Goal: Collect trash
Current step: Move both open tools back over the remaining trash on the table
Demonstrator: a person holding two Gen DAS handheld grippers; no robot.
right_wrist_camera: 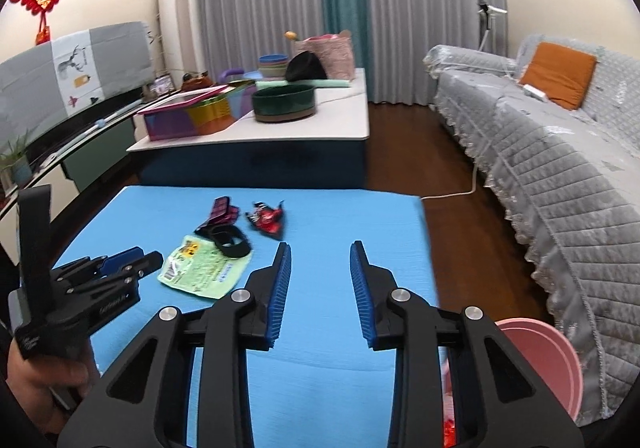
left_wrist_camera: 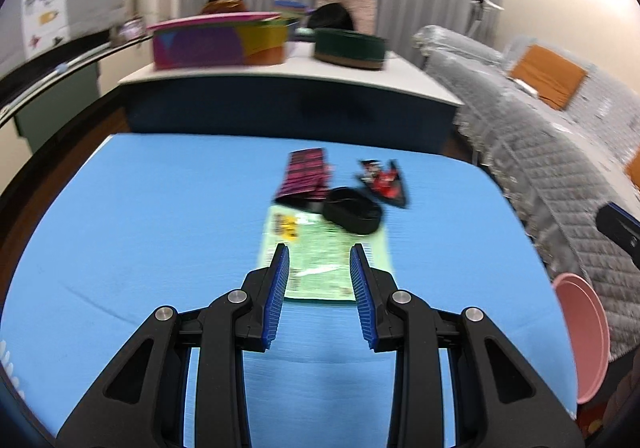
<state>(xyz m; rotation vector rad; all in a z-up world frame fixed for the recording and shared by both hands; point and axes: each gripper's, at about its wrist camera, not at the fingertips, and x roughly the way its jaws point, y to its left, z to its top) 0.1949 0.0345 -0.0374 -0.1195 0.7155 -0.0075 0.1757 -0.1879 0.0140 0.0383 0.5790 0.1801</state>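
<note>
On the blue table (left_wrist_camera: 140, 228) lie a flat green wrapper (left_wrist_camera: 320, 252), a black round ring (left_wrist_camera: 352, 210), a pink-and-black striped packet (left_wrist_camera: 306, 172) and a red-and-black wrapper (left_wrist_camera: 386, 180). My left gripper (left_wrist_camera: 319, 248) is open, its tips just above the green wrapper's near part. In the right wrist view the same green wrapper (right_wrist_camera: 204, 268), ring (right_wrist_camera: 230, 240), striped packet (right_wrist_camera: 222, 210) and red wrapper (right_wrist_camera: 268, 218) lie to the left. My right gripper (right_wrist_camera: 319, 246) is open and empty over bare table. The left gripper (right_wrist_camera: 132, 262) shows beside the green wrapper.
A pink bin (right_wrist_camera: 540, 364) stands on the floor off the table's right edge, also in the left wrist view (left_wrist_camera: 584, 332). A grey covered sofa (right_wrist_camera: 560, 152) runs along the right. A low white table (right_wrist_camera: 280, 132) with boxes and bowls stands behind.
</note>
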